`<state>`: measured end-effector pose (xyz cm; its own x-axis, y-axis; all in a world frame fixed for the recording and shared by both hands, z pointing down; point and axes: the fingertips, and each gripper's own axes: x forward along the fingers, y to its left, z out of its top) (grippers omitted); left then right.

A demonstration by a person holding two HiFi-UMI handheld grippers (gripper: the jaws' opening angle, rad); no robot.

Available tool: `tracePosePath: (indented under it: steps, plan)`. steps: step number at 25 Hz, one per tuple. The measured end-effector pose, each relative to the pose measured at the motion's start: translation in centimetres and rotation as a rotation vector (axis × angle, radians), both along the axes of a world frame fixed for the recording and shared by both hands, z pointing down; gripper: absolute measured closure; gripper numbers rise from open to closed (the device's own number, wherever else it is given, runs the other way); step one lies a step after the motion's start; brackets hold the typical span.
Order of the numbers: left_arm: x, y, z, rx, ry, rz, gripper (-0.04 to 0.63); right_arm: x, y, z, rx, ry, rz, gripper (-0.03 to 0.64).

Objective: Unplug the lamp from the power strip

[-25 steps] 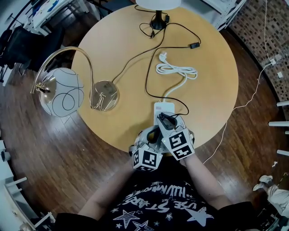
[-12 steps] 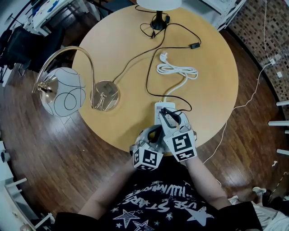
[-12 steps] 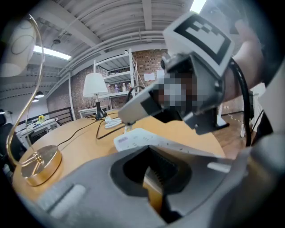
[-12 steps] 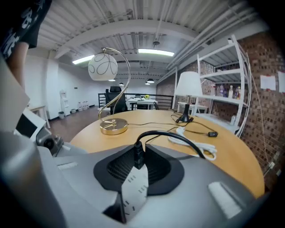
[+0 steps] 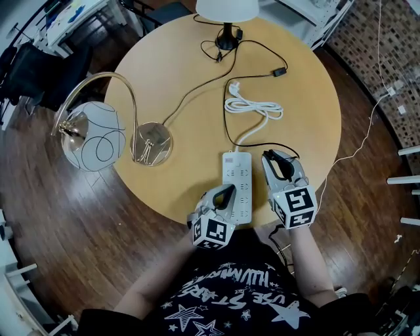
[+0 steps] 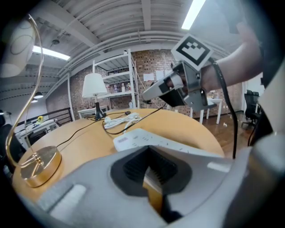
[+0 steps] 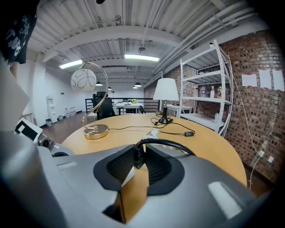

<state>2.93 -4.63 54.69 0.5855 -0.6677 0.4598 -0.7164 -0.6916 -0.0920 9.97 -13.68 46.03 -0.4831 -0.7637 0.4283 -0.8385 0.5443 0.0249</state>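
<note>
The white power strip (image 5: 237, 186) lies near the table's front edge, and its sockets show no plug. My right gripper (image 5: 274, 159) hovers just right of the strip, shut on a black plug (image 7: 138, 156) that is clear of the strip. Its jaws are opening slightly, with the plug still between the pads. The plug's black cord (image 5: 226, 125) runs back to the white-shade lamp (image 5: 226, 9) at the far edge. My left gripper (image 5: 227, 192) is shut, empty, with its tip against the strip's (image 6: 147, 140) left side.
A gold arc lamp with a glass globe (image 5: 97, 135) stands on its round base (image 5: 152, 140) at the table's left, the globe hanging past the edge. The strip's white cord (image 5: 253, 106) is coiled mid-table. An inline switch (image 5: 279, 70) lies on the black cord.
My right gripper has pulled the black plug out of the strip and moved right, off the strip. The left gripper has stayed at the strip's left side.
</note>
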Motion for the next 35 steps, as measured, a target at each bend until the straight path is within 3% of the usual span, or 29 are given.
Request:
tracePosePath:
  steps: [9, 17, 27, 35]
  plan:
    - [0.0, -0.2, 0.1, 0.000, 0.009, -0.010, 0.592, 2.1, 1.0, 6.7, -0.134, 0.081, 0.024, 0.537]
    - [-0.2, -0.3, 0.2, -0.021, 0.049, -0.012, 0.592, 2.5, 1.2, 9.3, -0.176, 0.122, 0.033, 0.532]
    - [-0.1, -0.3, 0.1, -0.036, 0.050, -0.026, 0.592, 2.7, 1.4, 9.8, -0.167, 0.122, 0.059, 0.529]
    - [-1.3, -1.3, -1.6, -0.006, 0.070, -0.113, 0.591, 3.6, 1.6, 9.9, -0.162, 0.131, 0.095, 0.543]
